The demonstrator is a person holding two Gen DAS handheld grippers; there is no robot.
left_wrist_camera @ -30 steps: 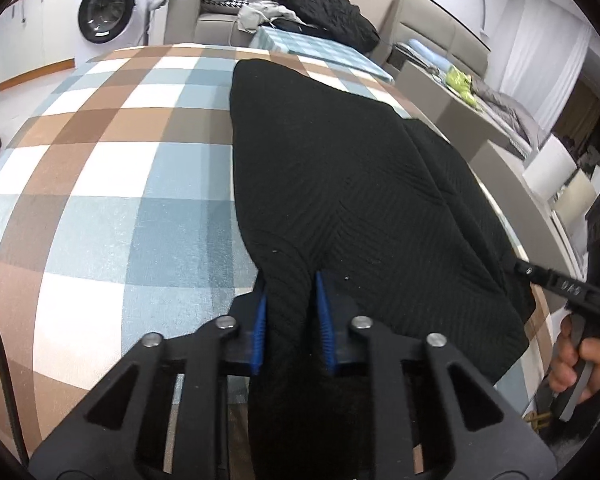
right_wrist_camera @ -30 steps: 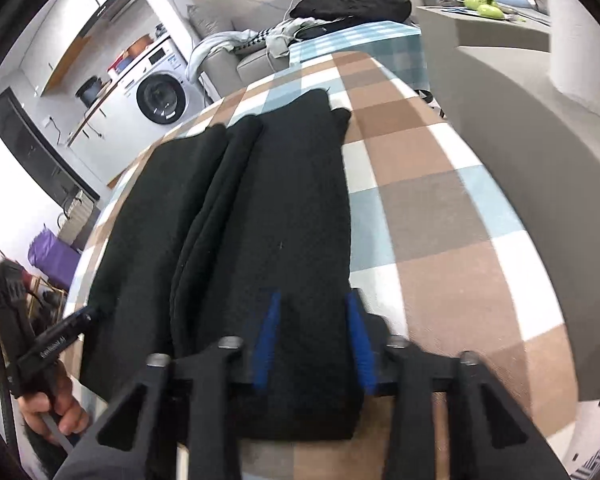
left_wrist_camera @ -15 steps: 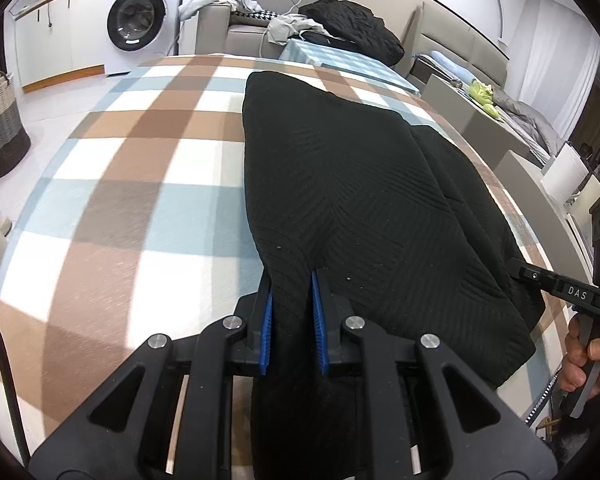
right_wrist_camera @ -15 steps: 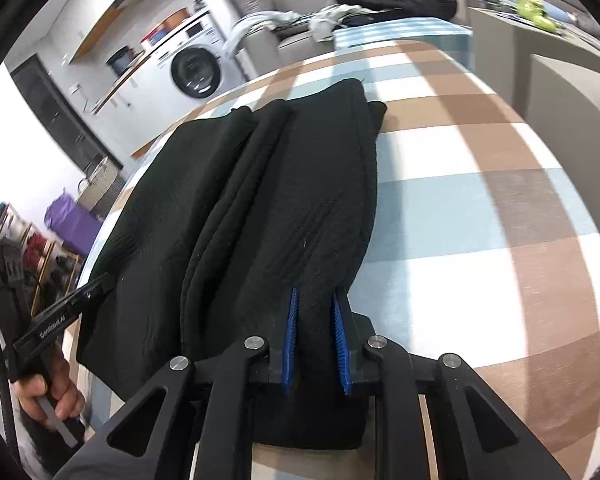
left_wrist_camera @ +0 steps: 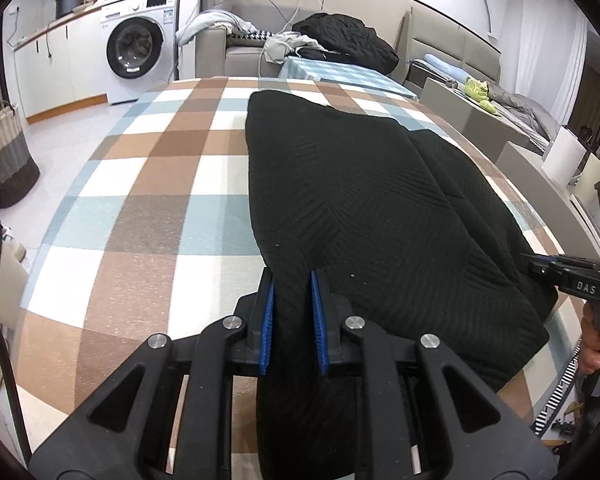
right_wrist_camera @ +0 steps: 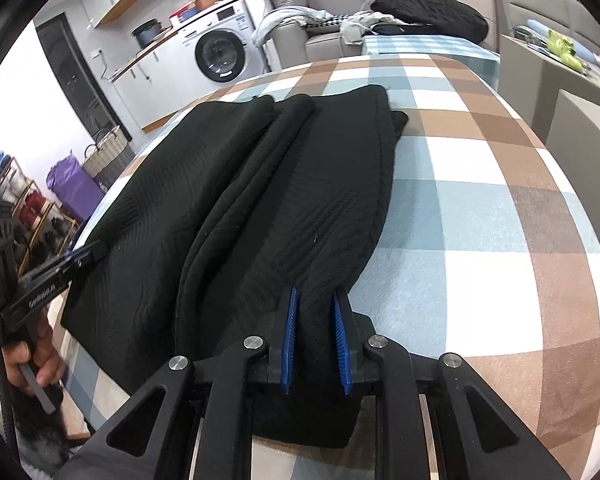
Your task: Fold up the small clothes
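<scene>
Right view alone shows 2 long folds in black garment [right_wrist_camera: 260, 216]; my left gripper [left_wrist_camera: 292, 320] and right gripper [right_wrist_camera: 316, 336] each pinch its near edge on desk [left_wrist_camera: 148, 208].

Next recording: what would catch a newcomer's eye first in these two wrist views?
A black ribbed knit garment lies lengthwise along a table under a brown, blue and white checked cloth. The left gripper and right gripper each have blue-padded jaws shut on its near edge. A white front-loading washing machine stands behind, left.

One black garment [left_wrist_camera: 372, 208], two tools, one washing machine [left_wrist_camera: 140, 46], one basket [left_wrist_camera: 4, 152].
</scene>
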